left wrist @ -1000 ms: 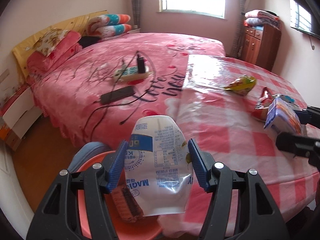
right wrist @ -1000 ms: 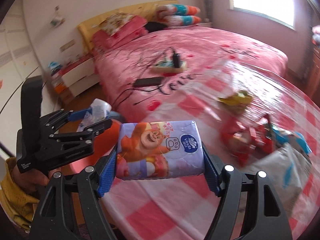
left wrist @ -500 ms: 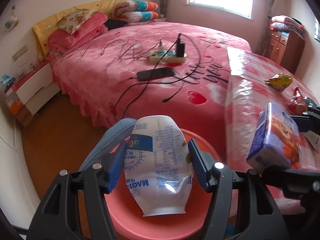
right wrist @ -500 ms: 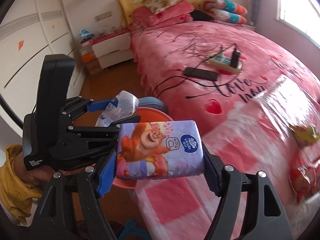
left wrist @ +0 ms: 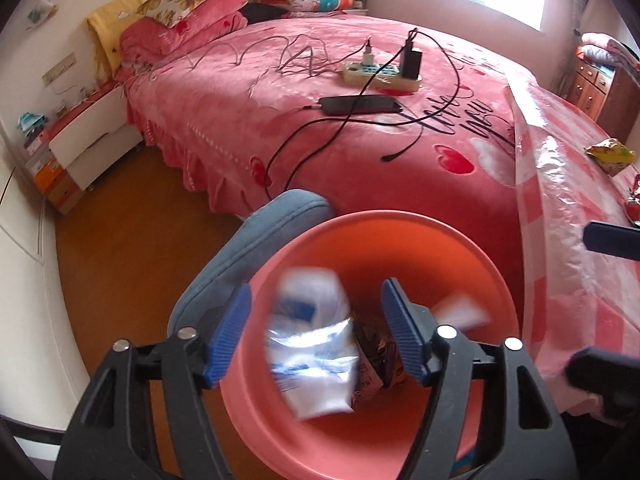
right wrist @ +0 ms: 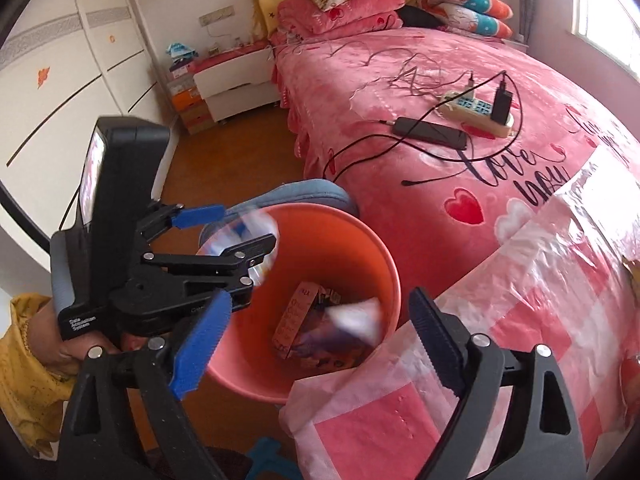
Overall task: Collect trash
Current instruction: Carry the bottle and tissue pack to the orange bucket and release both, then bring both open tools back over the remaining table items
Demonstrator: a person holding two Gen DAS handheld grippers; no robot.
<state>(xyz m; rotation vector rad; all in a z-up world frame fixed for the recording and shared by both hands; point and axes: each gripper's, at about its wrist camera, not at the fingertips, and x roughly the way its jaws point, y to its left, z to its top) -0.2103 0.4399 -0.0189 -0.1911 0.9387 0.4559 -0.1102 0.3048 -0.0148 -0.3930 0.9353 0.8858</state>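
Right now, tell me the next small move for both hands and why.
Probably lift both grippers back toward the checked cloth. Both have just been opening: the white pouch blurs between the left gripper fingers, dropping into the orange bin, where the tissue pack already lies. A yellow wrapper remains.

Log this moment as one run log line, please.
step: drop trash | left gripper: opening, pouch falling free | right gripper: opening, empty | tissue pack: in bin | next: table wrappers
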